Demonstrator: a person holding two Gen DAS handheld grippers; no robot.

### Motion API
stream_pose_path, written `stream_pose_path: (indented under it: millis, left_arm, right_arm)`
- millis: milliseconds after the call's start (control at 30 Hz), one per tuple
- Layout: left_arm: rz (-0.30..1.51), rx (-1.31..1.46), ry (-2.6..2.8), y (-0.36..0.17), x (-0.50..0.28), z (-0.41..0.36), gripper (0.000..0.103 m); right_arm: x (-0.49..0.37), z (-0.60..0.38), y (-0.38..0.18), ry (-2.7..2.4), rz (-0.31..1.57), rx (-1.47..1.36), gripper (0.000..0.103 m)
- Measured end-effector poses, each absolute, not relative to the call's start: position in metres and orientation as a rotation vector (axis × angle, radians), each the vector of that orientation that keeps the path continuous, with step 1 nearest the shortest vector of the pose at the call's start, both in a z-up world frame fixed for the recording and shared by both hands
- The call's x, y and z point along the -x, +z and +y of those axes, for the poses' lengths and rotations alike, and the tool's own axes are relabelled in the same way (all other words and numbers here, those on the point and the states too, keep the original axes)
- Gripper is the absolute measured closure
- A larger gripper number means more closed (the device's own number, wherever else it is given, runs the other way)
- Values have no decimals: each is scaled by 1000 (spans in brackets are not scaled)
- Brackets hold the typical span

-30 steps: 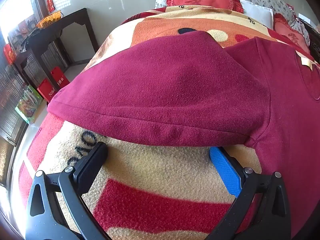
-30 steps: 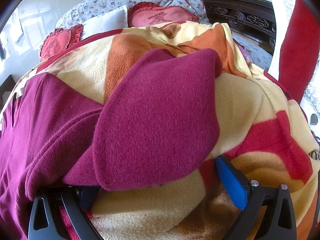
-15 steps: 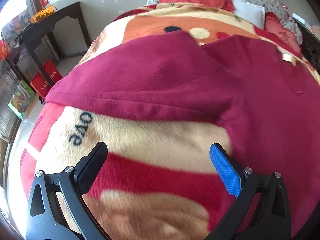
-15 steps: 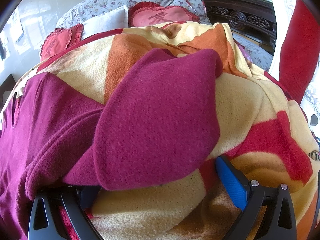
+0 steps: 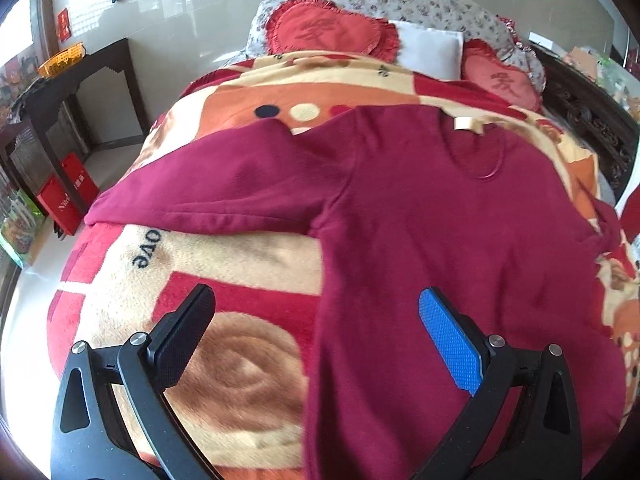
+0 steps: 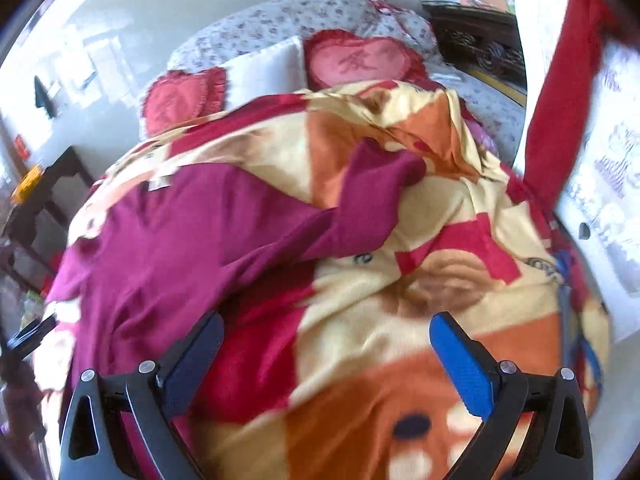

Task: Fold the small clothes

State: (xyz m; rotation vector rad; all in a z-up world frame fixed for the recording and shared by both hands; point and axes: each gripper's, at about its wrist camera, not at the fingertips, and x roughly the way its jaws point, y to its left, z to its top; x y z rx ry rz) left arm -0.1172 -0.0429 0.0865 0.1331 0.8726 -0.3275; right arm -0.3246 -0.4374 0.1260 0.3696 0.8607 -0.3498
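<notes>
We are holding both grippers spread wide and empty over the shirt, so grabbing the blanket too could spoil our fold.

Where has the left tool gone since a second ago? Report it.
Yes: the left tool pulled back from the maroon fleece sweater's sleeve; the red heart-shaped cushion now shows fully.

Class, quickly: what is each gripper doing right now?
Left gripper: jaws open, holding nothing, above the maroon top.
Right gripper: jaws open, holding nothing.
</notes>
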Motion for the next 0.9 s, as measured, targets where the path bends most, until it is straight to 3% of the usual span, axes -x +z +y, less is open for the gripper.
stream_pose_path:
  millis: [500, 900]
  left_arm:
    - [849, -142, -328, 100, 130, -55, 0]
    - [853, -132, -313, 102, 129, -48, 0]
  right_arm:
    - [326, -318, 244, 71, 805, -329, 0]
    - [230, -268, 169, -114, 821, -108, 0]
